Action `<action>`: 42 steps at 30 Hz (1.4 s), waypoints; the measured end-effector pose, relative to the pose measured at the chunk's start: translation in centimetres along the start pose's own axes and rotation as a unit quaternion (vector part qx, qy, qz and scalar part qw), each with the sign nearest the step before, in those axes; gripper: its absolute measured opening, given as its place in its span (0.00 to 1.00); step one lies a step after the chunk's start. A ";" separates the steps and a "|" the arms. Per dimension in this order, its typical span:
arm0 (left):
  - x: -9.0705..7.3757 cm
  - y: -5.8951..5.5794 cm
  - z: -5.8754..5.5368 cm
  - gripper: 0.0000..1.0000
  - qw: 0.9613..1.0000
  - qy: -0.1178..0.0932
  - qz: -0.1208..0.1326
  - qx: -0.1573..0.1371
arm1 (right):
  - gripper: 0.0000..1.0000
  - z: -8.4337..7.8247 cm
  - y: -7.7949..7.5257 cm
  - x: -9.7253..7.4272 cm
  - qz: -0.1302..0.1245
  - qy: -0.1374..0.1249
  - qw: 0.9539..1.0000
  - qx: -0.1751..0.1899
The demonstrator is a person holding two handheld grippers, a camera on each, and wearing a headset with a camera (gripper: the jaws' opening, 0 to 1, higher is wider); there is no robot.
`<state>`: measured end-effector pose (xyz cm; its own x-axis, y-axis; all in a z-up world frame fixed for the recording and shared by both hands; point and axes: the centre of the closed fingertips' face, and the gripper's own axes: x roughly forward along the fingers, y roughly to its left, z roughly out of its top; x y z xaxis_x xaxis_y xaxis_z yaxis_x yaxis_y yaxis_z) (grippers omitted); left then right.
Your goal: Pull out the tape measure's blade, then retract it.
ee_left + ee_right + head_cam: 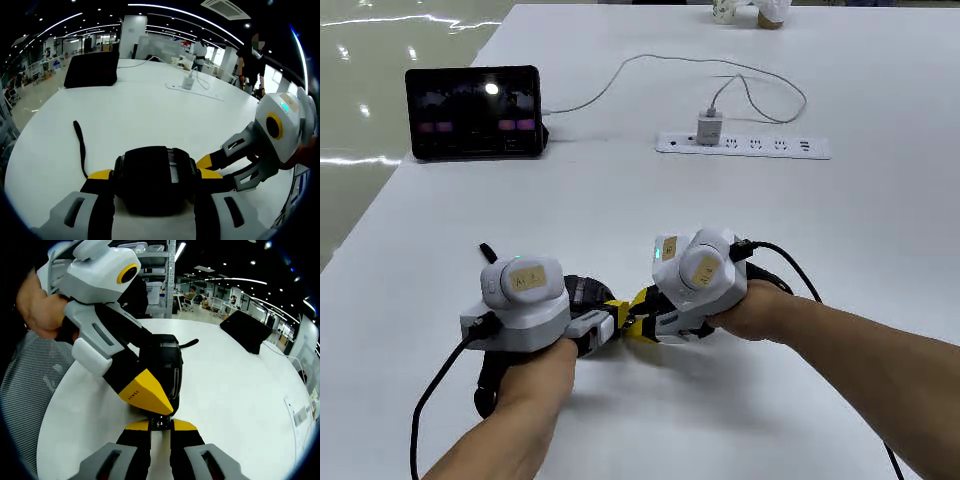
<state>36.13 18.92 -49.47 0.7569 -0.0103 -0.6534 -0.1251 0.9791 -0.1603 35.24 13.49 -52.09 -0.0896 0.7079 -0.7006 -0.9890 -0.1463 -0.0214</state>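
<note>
A black tape measure (582,292) lies on the white table (740,230) between both grippers. My left gripper (610,318) is shut on its body (155,175), with one yellow-tipped finger against each side. The case's black wrist strap (80,145) trails across the table to the left. My right gripper (160,426) is shut on the blade's end hook (160,423), right at the case's mouth (165,360). Almost no blade shows between the hook and the case. In the left gripper view the right gripper (215,167) comes in from the right and touches the case's side.
A dark tablet (475,110) stands at the back left. A white power strip (742,145) with a plugged charger (709,128) and loose cables lies at the back centre. The table's left edge (380,200) runs diagonally. People stand far off (200,50).
</note>
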 end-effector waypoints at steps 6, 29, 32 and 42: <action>0.0 0.0 0.0 0.59 1.000 -0.001 0.000 0.000 | 0.11 0.1 0.0 0.2 -0.003 -0.002 1.000 0.001; 0.0 -0.2 0.0 0.62 1.000 0.000 -0.008 0.005 | 0.12 0.1 0.2 0.2 -0.010 0.003 1.000 0.014; 0.0 -0.2 0.0 0.62 1.000 0.001 -0.009 0.001 | 0.12 0.1 0.2 0.2 -0.011 0.002 1.000 0.015; 0.0 -0.3 -0.1 0.63 1.000 0.007 -0.009 -0.004 | 0.13 0.1 0.2 -0.1 -0.016 0.002 1.000 0.020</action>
<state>36.14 18.61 -49.53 0.7498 -0.0314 -0.6609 -0.1164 0.9770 -0.1785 35.02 13.45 -51.95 -0.0576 0.7085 -0.7034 -0.9952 -0.0963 -0.0155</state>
